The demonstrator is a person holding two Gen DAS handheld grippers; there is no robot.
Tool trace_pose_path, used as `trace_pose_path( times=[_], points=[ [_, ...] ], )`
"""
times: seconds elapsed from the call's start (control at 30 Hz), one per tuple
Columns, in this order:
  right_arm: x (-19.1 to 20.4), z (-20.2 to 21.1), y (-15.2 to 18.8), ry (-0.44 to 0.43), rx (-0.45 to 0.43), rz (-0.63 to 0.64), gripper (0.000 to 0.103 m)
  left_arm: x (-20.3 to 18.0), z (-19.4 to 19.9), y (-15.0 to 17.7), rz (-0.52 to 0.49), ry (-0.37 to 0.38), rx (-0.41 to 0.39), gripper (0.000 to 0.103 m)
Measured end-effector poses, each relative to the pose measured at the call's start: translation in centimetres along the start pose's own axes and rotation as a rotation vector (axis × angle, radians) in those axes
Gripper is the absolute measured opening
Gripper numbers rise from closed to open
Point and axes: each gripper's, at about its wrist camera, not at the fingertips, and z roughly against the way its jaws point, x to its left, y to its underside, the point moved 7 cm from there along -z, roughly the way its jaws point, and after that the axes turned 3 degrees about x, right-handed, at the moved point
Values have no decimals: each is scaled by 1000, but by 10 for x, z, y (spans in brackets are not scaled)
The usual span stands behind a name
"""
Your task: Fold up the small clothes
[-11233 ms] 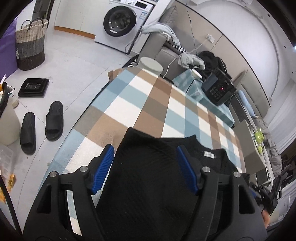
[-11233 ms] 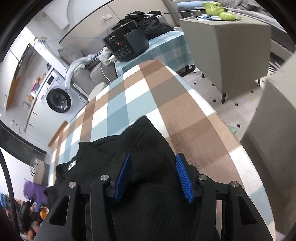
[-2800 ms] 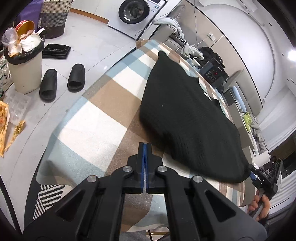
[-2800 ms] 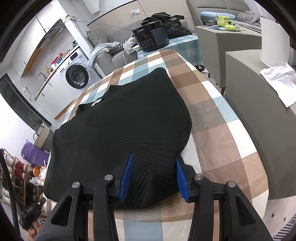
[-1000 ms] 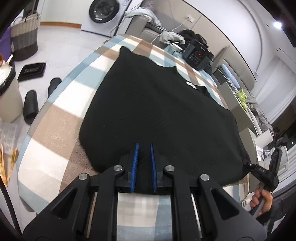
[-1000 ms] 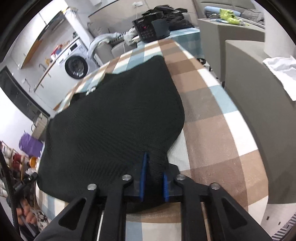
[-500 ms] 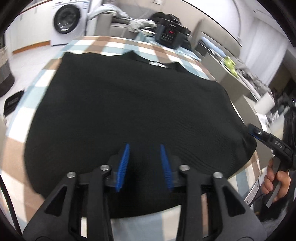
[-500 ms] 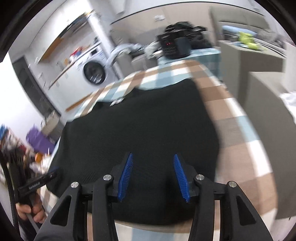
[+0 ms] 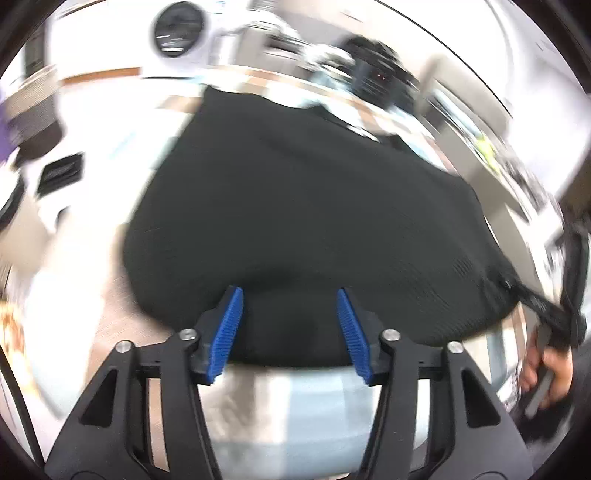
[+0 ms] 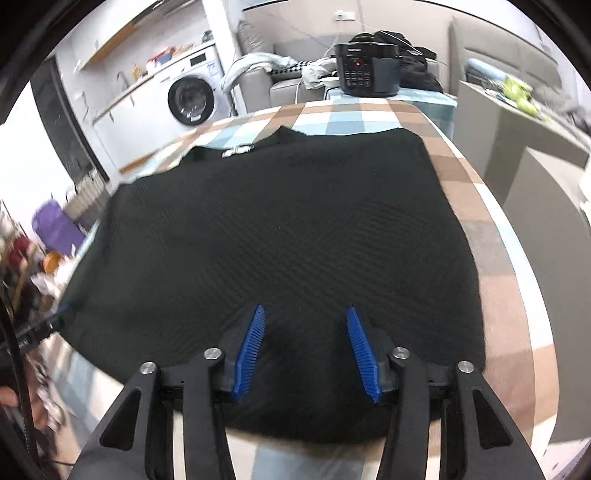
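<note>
Through your left wrist camera, badly smeared by motion, your left gripper [image 9: 290,332] has its blue ribbed pads [image 9: 229,334] spread and still parting. The near hem of the black knitted garment [image 9: 306,206] lies between and beneath them, and neither pad presses on the cloth. The garment is spread flat over the table with the brown, blue and white checked cloth [image 9: 295,402], its neckline on the far side and its near edge just short of the table's front. At the right edge your right hand [image 9: 546,373] holds the other gripper's handle, with that tool's black finger reaching to the garment's right corner. Beyond the table, blurred, stand a white front-loading washing machine [image 9: 179,27] and a dark appliance [image 9: 373,79].

Through your right wrist camera, which is sharper, your right gripper [image 10: 306,345] is likewise parted and widening, its blue pads [image 10: 249,350] on either side of the hem's dark fabric without gripping it. The garment [image 10: 280,236] covers most of the checked table [image 10: 502,295], collar and white label toward the far end. Bare cloth shows along the right side and at the far end. Behind stand a black push-button cooker [image 10: 365,72] on a second checked surface, the washing machine [image 10: 192,98], and a grey sofa [image 10: 284,86] piled with laundry. Your left gripper's tip shows at the garment's left corner.
</note>
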Motion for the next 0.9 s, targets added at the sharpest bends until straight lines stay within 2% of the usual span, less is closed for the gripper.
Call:
trace_pose_path(
  times=[0.07,0.2,0.3,0.37,0.5,0.57,0.6,0.63,0.67,0.73,0.8,0.9],
  points=[
    [2,9,1,-25,-12,-26,67,25,15,4,79,-23,-36,53],
    [17,11,-1,-61,-20,-26,71,56,27,9,138,-98,-84,59],
    [32,8,-3,-79,-11,-3,71,68,20,10,176,-97,-65,59],
    [40,9,-3,-79,-15,16,71,66,14,7,176,-75,-69,59],
    [45,10,-1,-80,-9,21,71,52,-6,-4,138,-90,-73,60],
    [44,10,0,-63,-7,18,71,42,-13,-10,126,-68,-79,59],
    [43,11,0,-60,-8,15,71,35,-18,-14,116,-79,-89,56],
    [41,13,1,-59,-10,11,71,33,-25,-19,110,-90,-95,39],
    [39,14,1,-57,-12,5,71,28,-30,-23,105,-87,-93,28],
    [36,15,1,-48,-15,-3,71,26,-30,-28,123,-66,-105,19],
    [33,15,1,-41,-13,-10,71,26,-23,-31,126,-56,-123,18],
    [31,13,2,-43,-9,-14,71,36,-18,-25,140,-84,-111,18]
  ],
)
